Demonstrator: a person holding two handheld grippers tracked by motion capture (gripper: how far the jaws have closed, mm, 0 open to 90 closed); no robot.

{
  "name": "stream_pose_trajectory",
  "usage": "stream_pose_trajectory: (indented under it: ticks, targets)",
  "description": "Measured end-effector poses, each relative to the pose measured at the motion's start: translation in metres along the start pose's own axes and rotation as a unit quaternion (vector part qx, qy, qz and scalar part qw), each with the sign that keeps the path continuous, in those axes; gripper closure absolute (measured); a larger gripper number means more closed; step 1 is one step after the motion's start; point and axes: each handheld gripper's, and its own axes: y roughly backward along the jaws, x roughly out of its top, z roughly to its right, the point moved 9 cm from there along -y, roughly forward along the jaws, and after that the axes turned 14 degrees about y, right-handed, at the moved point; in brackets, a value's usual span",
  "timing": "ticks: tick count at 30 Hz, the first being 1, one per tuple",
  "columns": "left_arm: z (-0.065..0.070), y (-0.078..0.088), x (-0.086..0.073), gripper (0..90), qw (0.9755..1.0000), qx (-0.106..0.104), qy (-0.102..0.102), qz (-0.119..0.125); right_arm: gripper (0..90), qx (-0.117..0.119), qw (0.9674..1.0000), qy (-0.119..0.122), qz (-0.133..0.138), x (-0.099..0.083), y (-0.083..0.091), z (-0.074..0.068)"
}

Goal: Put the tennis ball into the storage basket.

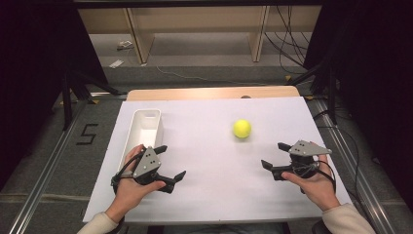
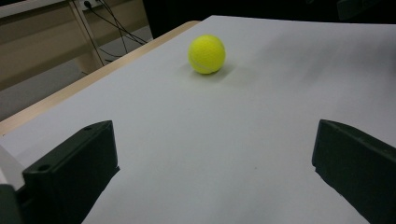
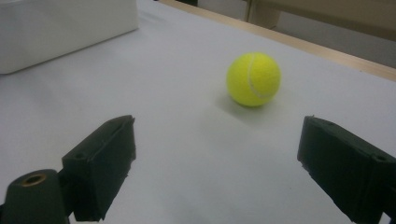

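A yellow tennis ball (image 1: 242, 128) lies on the white table sheet (image 1: 214, 161), right of centre; it also lies ahead of the jaws in the left gripper view (image 2: 207, 54) and the right gripper view (image 3: 253, 79). My left gripper (image 1: 170, 162) rests at the front left beside a white bin, open, jaws wide apart with nothing between them (image 2: 210, 168). My right gripper (image 1: 275, 155) sits at the front right, a short way below the ball, open and empty (image 3: 215, 163).
A long white bin (image 1: 142, 130) stands at the left of the sheet, just beyond my left hand; its wall shows in the right gripper view (image 3: 65, 28). The wooden table edge (image 1: 212, 92) runs along the back.
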Motion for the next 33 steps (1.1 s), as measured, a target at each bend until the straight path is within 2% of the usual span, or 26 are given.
stream_pose_trajectory:
  ticks: [10, 16, 25, 33]
  targets:
    - [0.002, 0.000, 0.000, 0.0, 1.0000, -0.003, 0.002, 0.000, 12.0, -0.005, 1.0000, -0.001, 0.001, 0.002, -0.002, 0.002]
    - [0.003, 0.000, -0.001, 0.0, 1.0000, -0.004, 0.003, 0.000, 12.5, -0.011, 0.9999, -0.004, -0.002, 0.005, -0.012, 0.008]
    - [0.005, 0.000, 0.000, 0.0, 1.0000, -0.006, 0.001, 0.000, 11.0, -0.011, 0.9999, -0.001, -0.009, 0.011, -0.029, 0.010]
    - [0.005, 0.000, -0.001, 0.0, 1.0000, -0.005, 0.000, -0.001, 10.2, -0.015, 0.9998, -0.008, -0.012, 0.020, -0.053, 0.020]
